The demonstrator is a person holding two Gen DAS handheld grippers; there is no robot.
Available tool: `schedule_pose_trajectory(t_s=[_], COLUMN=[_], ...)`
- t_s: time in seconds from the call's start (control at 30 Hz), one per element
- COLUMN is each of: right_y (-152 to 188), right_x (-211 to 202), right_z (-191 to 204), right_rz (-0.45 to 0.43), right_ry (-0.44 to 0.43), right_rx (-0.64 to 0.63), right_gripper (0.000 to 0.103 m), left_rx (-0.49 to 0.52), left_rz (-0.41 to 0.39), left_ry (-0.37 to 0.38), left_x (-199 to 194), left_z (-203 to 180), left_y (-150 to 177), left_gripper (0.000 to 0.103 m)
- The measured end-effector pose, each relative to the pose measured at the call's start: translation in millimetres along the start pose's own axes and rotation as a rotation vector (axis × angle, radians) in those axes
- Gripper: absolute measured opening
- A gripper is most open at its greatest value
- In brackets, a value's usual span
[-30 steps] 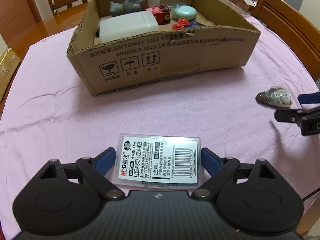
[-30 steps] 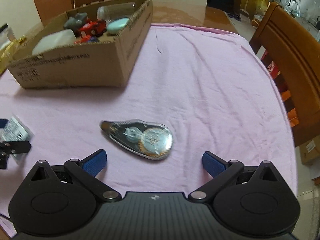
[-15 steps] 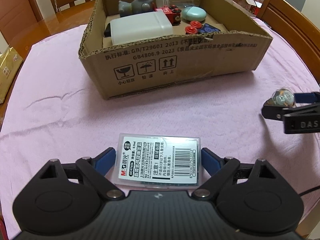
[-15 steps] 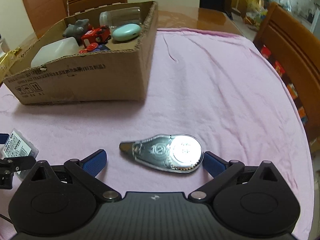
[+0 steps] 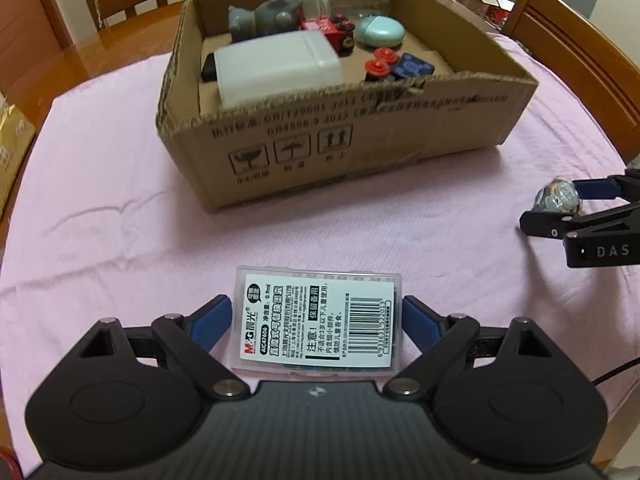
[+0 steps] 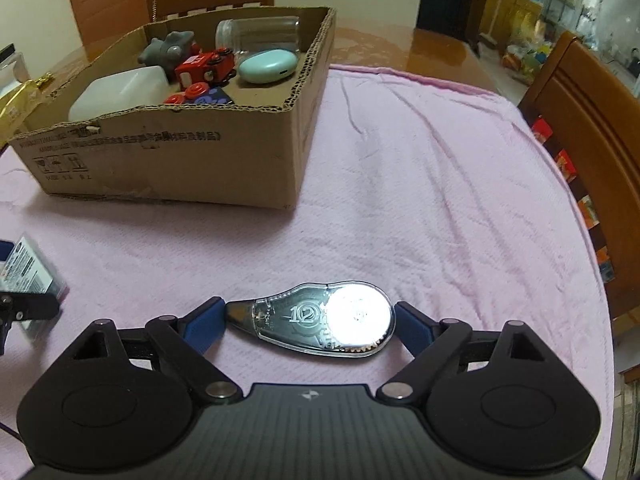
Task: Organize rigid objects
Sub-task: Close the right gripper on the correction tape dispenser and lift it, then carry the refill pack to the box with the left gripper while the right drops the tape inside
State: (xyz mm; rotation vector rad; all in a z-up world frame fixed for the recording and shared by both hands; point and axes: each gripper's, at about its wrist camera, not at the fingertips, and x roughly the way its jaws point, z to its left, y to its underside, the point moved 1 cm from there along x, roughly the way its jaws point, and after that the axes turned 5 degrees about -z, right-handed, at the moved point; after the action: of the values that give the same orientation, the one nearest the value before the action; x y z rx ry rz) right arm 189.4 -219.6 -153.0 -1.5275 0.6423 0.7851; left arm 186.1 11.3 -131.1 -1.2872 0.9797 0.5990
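My left gripper (image 5: 317, 314) is shut on a clear plastic refill case (image 5: 318, 322) with a white barcode label, held above the pink cloth. My right gripper (image 6: 307, 318) is shut on a teardrop-shaped correction tape dispenser (image 6: 316, 326), its blue pads touching both ends. The dispenser also shows in the left wrist view (image 5: 558, 199), and the case at the left edge of the right wrist view (image 6: 28, 272). The open cardboard box (image 5: 360, 136) stands ahead of both grippers.
The box holds a white plastic container (image 5: 276, 68), a grey toy (image 5: 264, 18), a clear jar (image 5: 346, 0), a red toy car (image 5: 328, 32), a mint case (image 5: 380, 32) and small red and blue pieces. Wooden chairs (image 6: 592, 128) surround the table. A gold box (image 5: 12, 148) lies left.
The right gripper has closed onto the correction tape dispenser, which was loose on the cloth a second ago. Both grippers have risen and moved nearer the box.
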Motion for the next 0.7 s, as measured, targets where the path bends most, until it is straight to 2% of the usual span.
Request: schedule_pose_trajectory(t_s=[0.27,0.47,0.7], right_y=[-31,-73,-117], right_x=[-33,-62,-56], right_z=[-4,4,20], right_rz=[-0.013,-0.109,-0.187], right_ry=[-0.120,-0.186,-0.248], right_rx=[-0.098,-0.222,-0.298], right_gripper=[0.093,0.093,0.093], left_rx=[0.056,0.100,0.091], left_rz=[0.002,-0.031,-0.091], left_ry=[0.047,0.054,0.051], left_x=[-28,-49,-66], left_z=[0,-3,-5], left_y=[-21,-37,-57], left_gripper=[0.090,0.090,0.090])
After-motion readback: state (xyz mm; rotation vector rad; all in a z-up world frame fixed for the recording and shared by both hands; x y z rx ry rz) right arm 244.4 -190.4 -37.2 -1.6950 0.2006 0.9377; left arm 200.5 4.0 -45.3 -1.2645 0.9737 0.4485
